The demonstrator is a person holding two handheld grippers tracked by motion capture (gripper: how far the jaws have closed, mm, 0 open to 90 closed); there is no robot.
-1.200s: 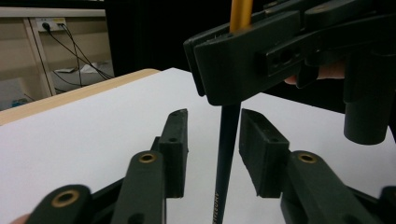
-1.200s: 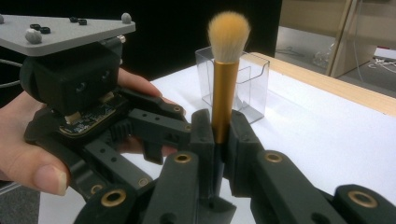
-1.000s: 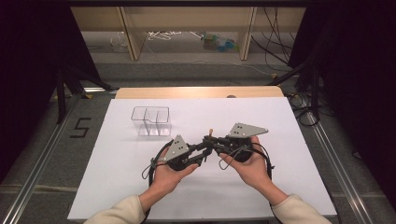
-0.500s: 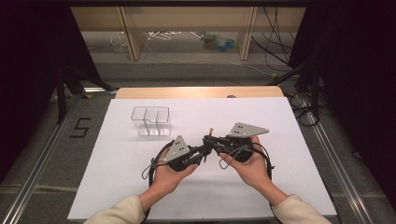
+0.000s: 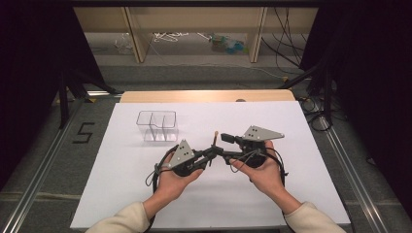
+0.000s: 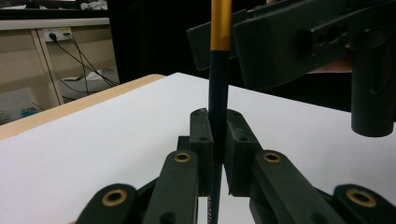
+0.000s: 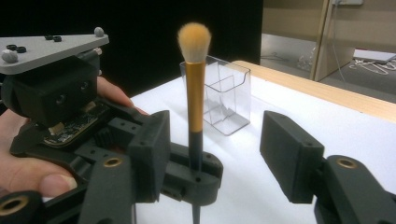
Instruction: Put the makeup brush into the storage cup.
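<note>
The left gripper [image 5: 210, 154], low and just left of centre in the high view, has its two black jaws pressed together on the dark handle of a makeup brush [image 7: 194, 93]. In the left gripper view the handle [image 6: 217, 107] rises straight up from between those jaws at the middle of the frame, dark below and gold toward the top edge. In the right gripper view the brush stands upright at centre frame, with a gold ferrule and a soft orange-tan tuft at the top.

The right gripper [image 7: 212, 154] has its jaws spread wide, one on each side of the brush handle, neither pad touching it; they have just been opening. In the high view this gripper [image 5: 224, 145] sits right of centre, its tips meeting the left one's over the white table [image 5: 316, 184], with the brush tip [image 5: 215, 132] poking up between them.

A hand holds each gripper, sleeves entering from the bottom edge of the high view.

A clear plastic organizer [image 5: 157, 125] with compartments stands on the table in the upper left of the white surface, apart from the grippers. In the right gripper view it [image 7: 224, 95] appears just behind the brush.
</note>
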